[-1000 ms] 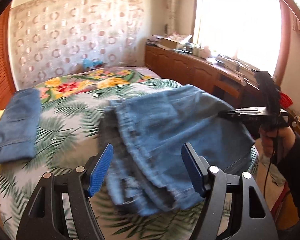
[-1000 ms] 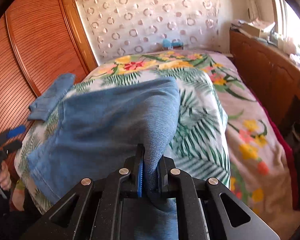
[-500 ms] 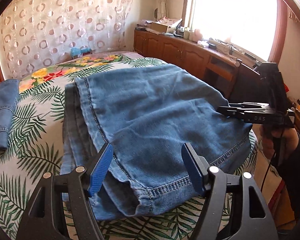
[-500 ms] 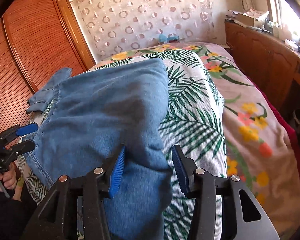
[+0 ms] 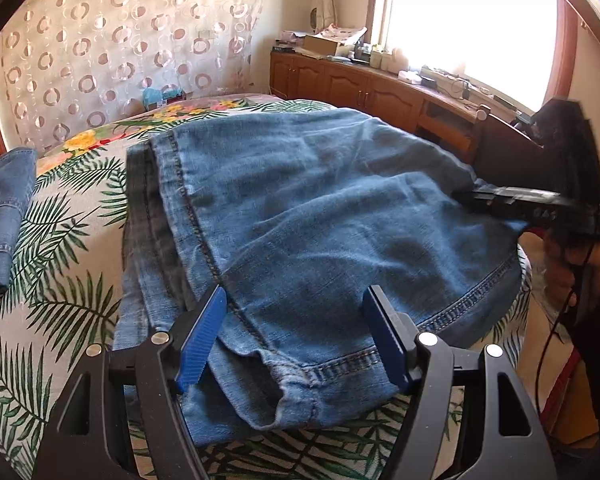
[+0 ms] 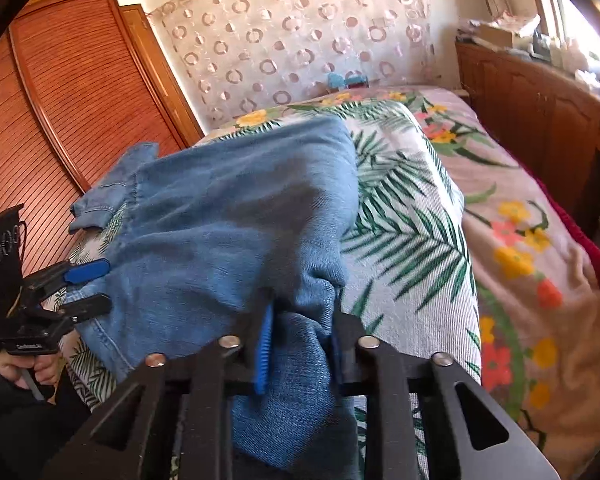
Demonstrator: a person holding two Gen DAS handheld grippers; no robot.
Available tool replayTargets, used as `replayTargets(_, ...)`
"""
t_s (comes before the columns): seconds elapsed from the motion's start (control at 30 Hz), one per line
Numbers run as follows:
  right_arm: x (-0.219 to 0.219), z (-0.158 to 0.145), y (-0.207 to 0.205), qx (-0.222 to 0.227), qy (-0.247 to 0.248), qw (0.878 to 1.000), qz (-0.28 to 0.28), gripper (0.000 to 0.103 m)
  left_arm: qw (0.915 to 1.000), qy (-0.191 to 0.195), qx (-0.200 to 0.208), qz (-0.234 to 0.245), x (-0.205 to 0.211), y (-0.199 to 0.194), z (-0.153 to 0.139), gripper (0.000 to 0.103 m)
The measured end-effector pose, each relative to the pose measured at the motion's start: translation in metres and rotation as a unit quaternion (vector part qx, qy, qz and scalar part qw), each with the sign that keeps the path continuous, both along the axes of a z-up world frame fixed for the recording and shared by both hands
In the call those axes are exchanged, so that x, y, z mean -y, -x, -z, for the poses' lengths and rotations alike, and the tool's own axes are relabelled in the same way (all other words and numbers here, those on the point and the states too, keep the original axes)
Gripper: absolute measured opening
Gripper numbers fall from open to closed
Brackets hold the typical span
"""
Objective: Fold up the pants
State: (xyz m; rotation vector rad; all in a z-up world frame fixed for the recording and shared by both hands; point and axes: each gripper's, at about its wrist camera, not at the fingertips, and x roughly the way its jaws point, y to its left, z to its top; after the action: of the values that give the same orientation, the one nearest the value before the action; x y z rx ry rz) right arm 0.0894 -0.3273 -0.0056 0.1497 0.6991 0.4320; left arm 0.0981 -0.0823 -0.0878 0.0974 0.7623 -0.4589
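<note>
Half a second ago the right gripper (image 6: 300, 340) stood with its jaws spread around a fold of the jeans (image 5: 320, 216); they have just been closing, and now pinch a bunched ridge of denim between the blue pads. Since a second ago the jeans have come to lie flatter across the near part of the bed (image 5: 60, 248), doubled over, with the stitched hem toward the left wrist camera.

From left to right in the left wrist view: another folded piece of denim (image 5: 4, 216) lies at the bed's left edge, apart from the jeans; the left gripper (image 5: 296, 332) hovers over the hem corner with jaws released and wide, pads not pressing the cloth; the right gripper reaches in at the jeans' right edge, a hand (image 5: 580, 272) below it.
</note>
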Motion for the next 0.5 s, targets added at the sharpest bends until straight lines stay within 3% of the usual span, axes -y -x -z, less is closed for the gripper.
replayTargets(0.23,-0.013,-0.041,0.015,0.050,-0.024,0.998,-0.030,0.010,0.9990,0.024,0.022,-0.032,-0.027,0.012,-0.021,0.072)
replayTargets(0.5,-0.076,-0.079,0.020,0.095,-0.011,0.990,-0.102,0.009,0.9948,0.038,0.069,-0.065,-0.068,0.034,-0.057,0.072)
